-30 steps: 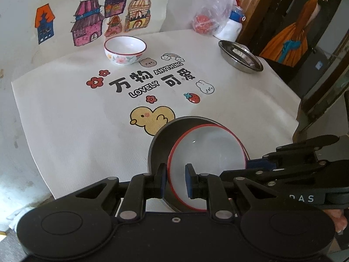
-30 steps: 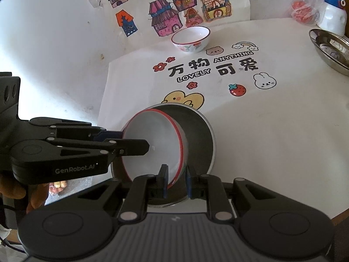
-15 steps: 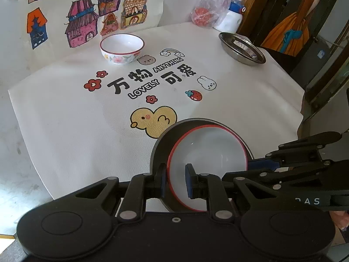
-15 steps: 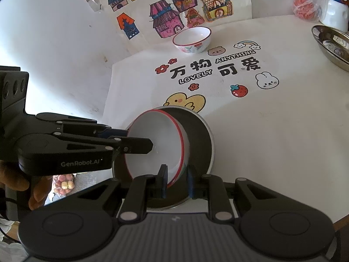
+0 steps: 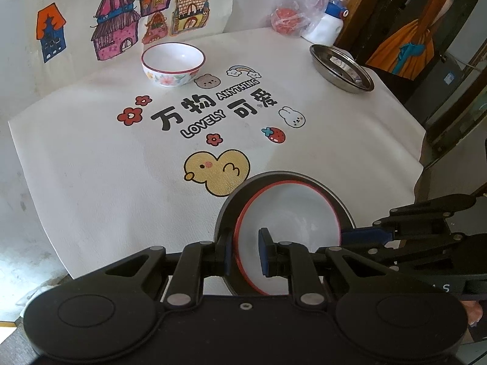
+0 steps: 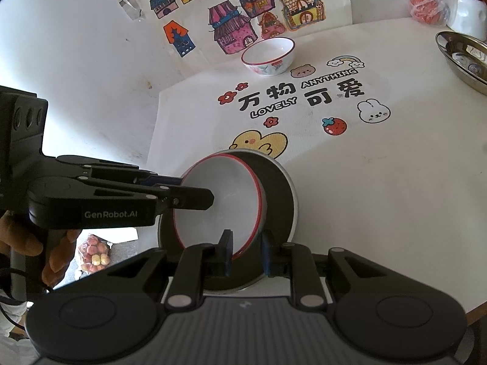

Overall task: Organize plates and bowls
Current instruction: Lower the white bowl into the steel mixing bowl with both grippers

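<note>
A white bowl with a red rim [image 5: 292, 216] sits tilted in a steel plate [image 5: 234, 203] at the table's near edge; it also shows in the right wrist view [image 6: 219, 200], inside the plate [image 6: 280, 194]. My left gripper [image 5: 246, 252] is shut on the bowl's near-left rim. My right gripper [image 6: 245, 252] is shut on the bowl's rim from the other side. A second floral bowl with a red rim [image 5: 173, 64] stands at the far side [image 6: 268, 55]. A second steel plate [image 5: 341, 68] lies at the far right [image 6: 462, 57].
A white printed cloth [image 5: 121, 158] covers the table. A plastic bag with red fruit [image 5: 292, 12] and a white bottle [image 5: 327, 24] stand at the back right. The table edge runs close in front of both grippers. A bag of fruit [image 6: 94, 252] lies on the floor.
Both grippers stay closed on the bowl's rim. The bowl and plate sit slightly lower and further right in the left view; the views have shifted a little.
</note>
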`<state>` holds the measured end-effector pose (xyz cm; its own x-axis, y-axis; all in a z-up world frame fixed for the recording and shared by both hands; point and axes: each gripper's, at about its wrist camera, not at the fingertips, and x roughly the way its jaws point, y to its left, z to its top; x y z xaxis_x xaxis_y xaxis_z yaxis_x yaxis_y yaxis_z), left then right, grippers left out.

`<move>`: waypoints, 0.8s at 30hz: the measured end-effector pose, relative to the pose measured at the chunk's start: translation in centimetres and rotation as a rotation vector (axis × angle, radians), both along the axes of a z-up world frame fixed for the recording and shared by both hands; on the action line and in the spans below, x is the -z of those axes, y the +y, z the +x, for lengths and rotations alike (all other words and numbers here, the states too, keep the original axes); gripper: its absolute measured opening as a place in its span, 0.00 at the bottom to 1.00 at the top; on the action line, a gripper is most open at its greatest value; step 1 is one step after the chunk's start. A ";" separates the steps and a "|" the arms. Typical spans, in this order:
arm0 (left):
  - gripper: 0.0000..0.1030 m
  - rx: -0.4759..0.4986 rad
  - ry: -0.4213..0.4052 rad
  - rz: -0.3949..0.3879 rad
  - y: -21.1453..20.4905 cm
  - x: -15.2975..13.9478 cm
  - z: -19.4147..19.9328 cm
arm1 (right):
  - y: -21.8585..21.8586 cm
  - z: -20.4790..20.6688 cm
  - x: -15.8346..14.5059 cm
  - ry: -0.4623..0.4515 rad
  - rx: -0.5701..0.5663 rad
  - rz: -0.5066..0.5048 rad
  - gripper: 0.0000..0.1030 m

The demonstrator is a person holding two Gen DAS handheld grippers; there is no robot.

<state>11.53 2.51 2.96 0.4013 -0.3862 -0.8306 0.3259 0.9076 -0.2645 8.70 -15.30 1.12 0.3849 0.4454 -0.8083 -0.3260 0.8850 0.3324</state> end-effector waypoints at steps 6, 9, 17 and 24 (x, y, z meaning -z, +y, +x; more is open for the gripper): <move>0.19 0.004 -0.002 0.000 0.0 0.0 0.0 | -0.1 0.0 0.0 -0.001 0.001 0.003 0.22; 0.20 0.007 0.001 -0.004 0.1 0.0 0.0 | -0.1 0.0 -0.1 -0.002 0.000 0.003 0.23; 0.24 0.019 0.002 -0.007 -0.1 0.0 -0.1 | -0.2 0.1 -0.1 -0.004 0.001 0.004 0.25; 0.26 0.042 -0.004 -0.002 -0.2 -0.1 -0.3 | -0.2 0.0 -0.1 -0.006 -0.003 0.007 0.27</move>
